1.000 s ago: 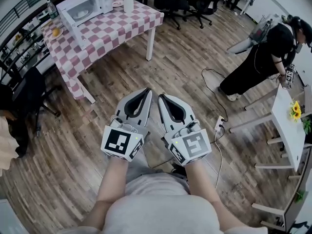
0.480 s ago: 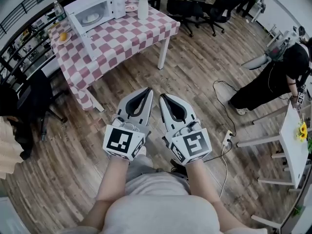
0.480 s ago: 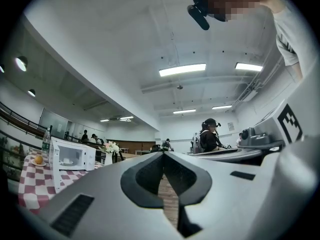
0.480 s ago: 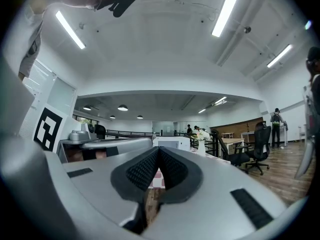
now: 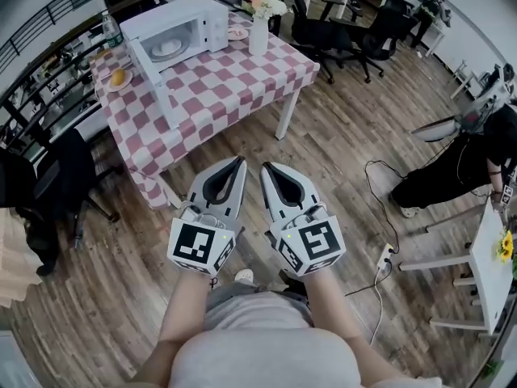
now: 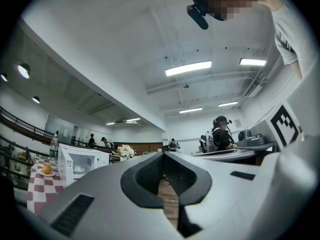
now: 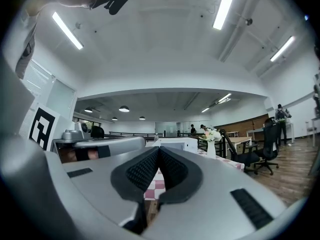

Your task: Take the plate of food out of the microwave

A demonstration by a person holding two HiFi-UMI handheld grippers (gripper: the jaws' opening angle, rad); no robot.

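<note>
The white microwave [image 5: 174,27] stands on the far left of a pink-and-white checkered table [image 5: 234,83], its door [image 5: 153,75] swung open. Inside lies a white plate of food [image 5: 167,48]. My left gripper [image 5: 240,162] and right gripper [image 5: 265,168] are side by side over the wood floor, well short of the table, both shut and empty. In the left gripper view the microwave [image 6: 82,163] shows at the left, beyond the left gripper [image 6: 162,154], with the plate [image 6: 78,169] in it. In the right gripper view the microwave [image 7: 175,144] is straight ahead over the right gripper [image 7: 159,149].
On the table are a vase of flowers [image 5: 258,24], a small plate with an orange thing [image 5: 119,78] and a bottle [image 5: 109,29]. Office chairs [image 5: 355,35] stand behind the table, a black chair [image 5: 56,180] to its left. A person in black [image 5: 477,164], a floor cable [image 5: 380,257] and a white table [image 5: 497,257] are on the right.
The table and microwave have come closer and lower in the head view as I walk toward them. Both grippers stay shut, side by side in front of me.
</note>
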